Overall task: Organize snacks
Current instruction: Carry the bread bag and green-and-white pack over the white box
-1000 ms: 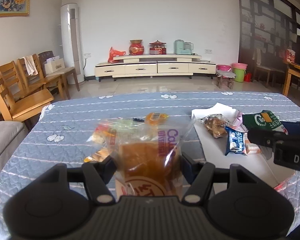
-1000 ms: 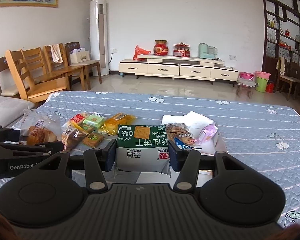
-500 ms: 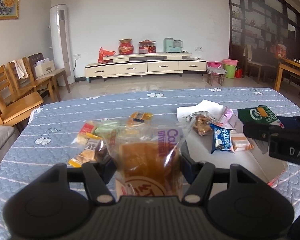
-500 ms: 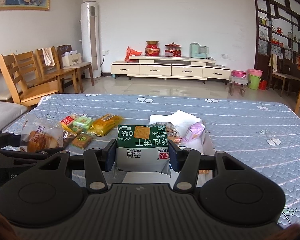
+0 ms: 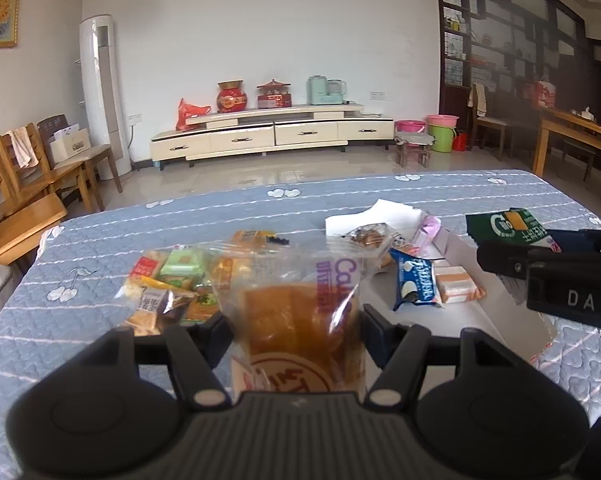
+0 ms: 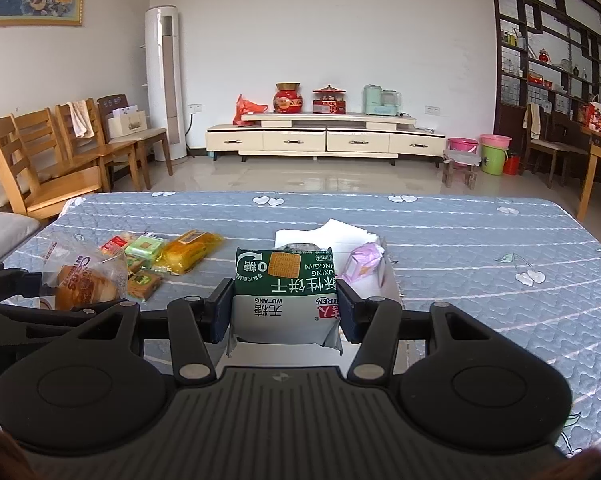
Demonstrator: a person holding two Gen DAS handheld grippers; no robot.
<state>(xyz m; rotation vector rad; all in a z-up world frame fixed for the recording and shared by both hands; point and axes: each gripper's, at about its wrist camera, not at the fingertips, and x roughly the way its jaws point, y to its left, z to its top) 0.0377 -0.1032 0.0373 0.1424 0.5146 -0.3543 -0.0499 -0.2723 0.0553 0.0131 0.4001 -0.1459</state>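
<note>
Bright, even daylight, soft shadows only. Glare on the floor tiles (image 6: 320, 178). Heavy fisheye bending at edges, hazy right side.

Both wrist views look low across the quilted table (image 5: 100, 264), sharing its snacks.

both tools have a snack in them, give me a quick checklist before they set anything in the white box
1. Left tool gripping the clear bread bag: ok, pads press its sides.
2. Right tool gripping the green biscuit pack: ok.
3. Bare floor in the white box for another pack: ok, near part is free.
4. The two tools apart from each other: ok, gap shows in both views.
5. Loose snack pile clear of the box: ok, it lies left of it.
6. Bag bottoms clear of the table: cannot tell.
</note>
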